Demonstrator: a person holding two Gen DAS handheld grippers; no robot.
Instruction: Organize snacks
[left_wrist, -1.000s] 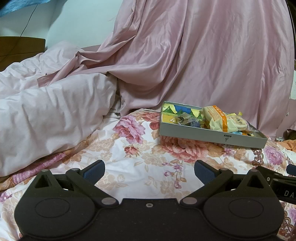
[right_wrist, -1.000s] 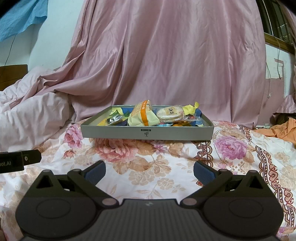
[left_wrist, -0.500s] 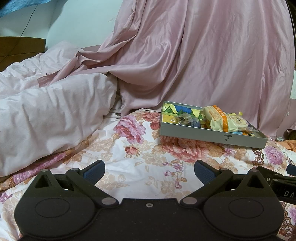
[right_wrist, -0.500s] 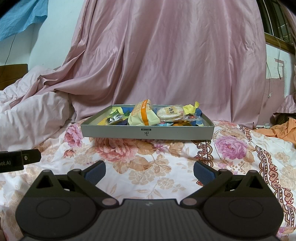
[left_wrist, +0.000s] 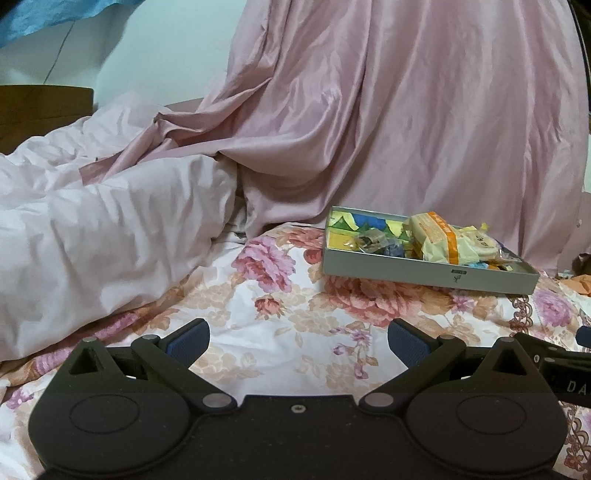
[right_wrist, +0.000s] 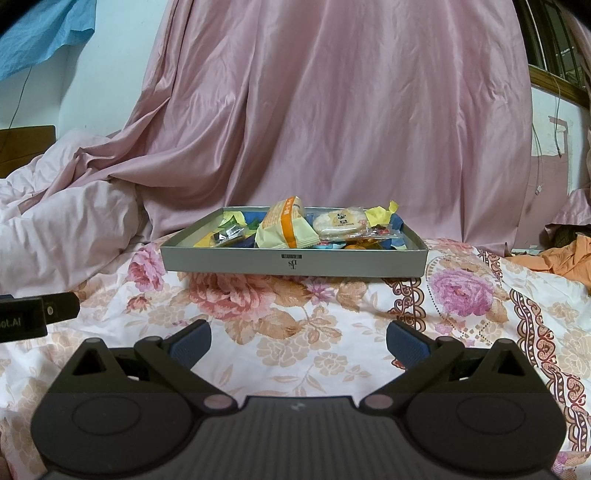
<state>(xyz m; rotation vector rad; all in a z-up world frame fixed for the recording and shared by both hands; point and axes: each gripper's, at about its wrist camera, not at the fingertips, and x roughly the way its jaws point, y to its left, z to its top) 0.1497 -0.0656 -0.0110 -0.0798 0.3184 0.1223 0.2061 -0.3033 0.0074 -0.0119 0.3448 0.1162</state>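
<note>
Shallow grey box (right_wrist: 293, 261) resting flat on the floral bedsheet (right_wrist: 332, 332), in front of the hanging pink curtain (right_wrist: 332, 110). Packed inside: a cream pouch with an orange stripe (right_wrist: 282, 229) standing propped near the middle, a round rice cracker in clear wrap (right_wrist: 340, 222) just to its right and leaning against it, a crumpled yellow wrapper (right_wrist: 382, 212) toward the back right corner, a small dark candy (right_wrist: 229, 236) at the left, plus smaller bits (too small to tell apart). Same box (left_wrist: 428, 267) seen at an angle from the left wrist camera, off to the right, with the striped pouch (left_wrist: 434, 240) upright in it.

Left gripper (left_wrist: 298, 341) low over the sheet, spread wide, nothing between the blue pads (left_wrist: 188, 339). Right gripper (right_wrist: 298, 341) likewise spread wide and empty, aimed straight at the box front, well apart from it. Both short of the box, touching none of the snacks.

Rumpled pale pink duvet (left_wrist: 92, 240) heaped at the left, near the box but not against it. Orange cloth (right_wrist: 557, 258) at the far right edge of the bed.
</note>
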